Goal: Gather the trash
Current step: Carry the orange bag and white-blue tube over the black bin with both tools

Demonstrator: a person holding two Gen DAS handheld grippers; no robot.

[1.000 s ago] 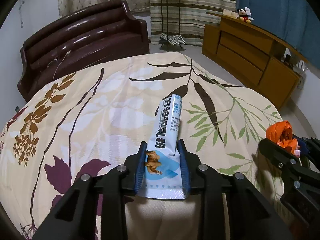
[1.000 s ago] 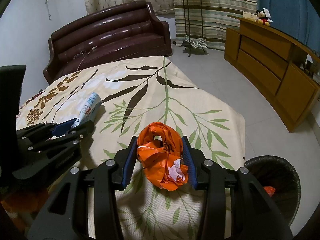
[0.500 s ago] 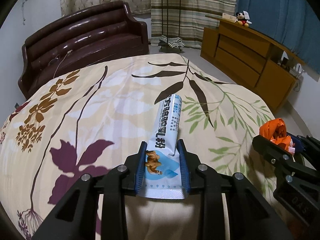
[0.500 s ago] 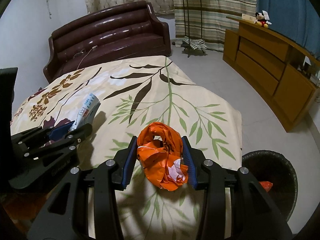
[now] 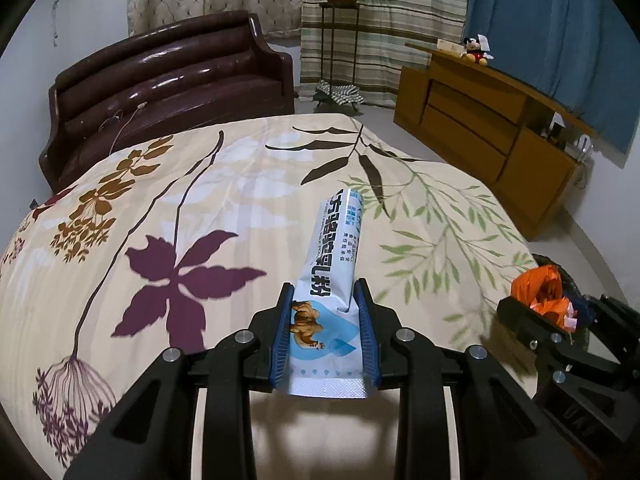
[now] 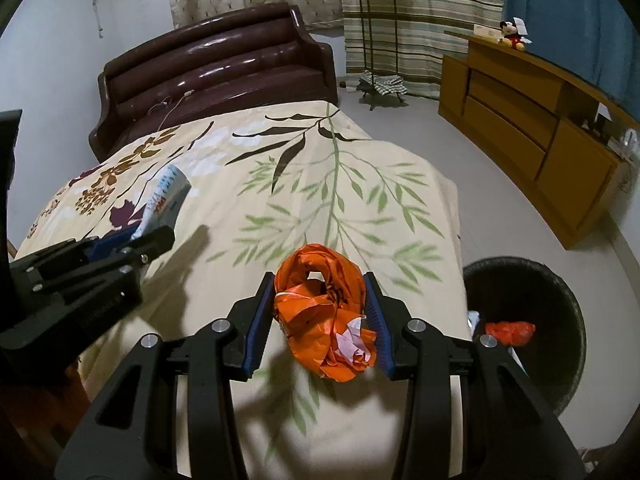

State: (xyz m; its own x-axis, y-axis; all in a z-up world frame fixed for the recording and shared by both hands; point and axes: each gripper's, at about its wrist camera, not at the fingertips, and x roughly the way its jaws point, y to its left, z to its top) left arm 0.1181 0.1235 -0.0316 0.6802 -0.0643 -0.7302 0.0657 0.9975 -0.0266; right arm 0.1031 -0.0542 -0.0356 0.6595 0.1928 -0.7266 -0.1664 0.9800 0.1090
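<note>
My left gripper (image 5: 323,300) is shut on a white and blue sachet packet (image 5: 334,256) with dark print, held above the floral bed cover (image 5: 192,208). My right gripper (image 6: 320,286) is shut on a crumpled orange plastic bag (image 6: 322,304) with a scrap of pale paper in it, near the bed's right edge. A black round trash bin (image 6: 560,292) stands on the floor right of the bed, with a red piece (image 6: 510,330) inside. Each gripper shows in the other's view: the right gripper (image 5: 548,320) at right, the left gripper (image 6: 132,242) at left.
A dark brown leather sofa (image 5: 160,80) stands beyond the bed. A wooden sideboard (image 5: 488,132) runs along the right wall under a blue curtain, with a plush toy (image 5: 476,50) on top. A tall plant stand (image 5: 340,40) is at the striped curtain. Grey floor (image 6: 460,168) lies between bed and sideboard.
Both grippers have drifted rightwards along the bed, still holding their items. The trash bin now shows larger and closer in the right wrist view.
</note>
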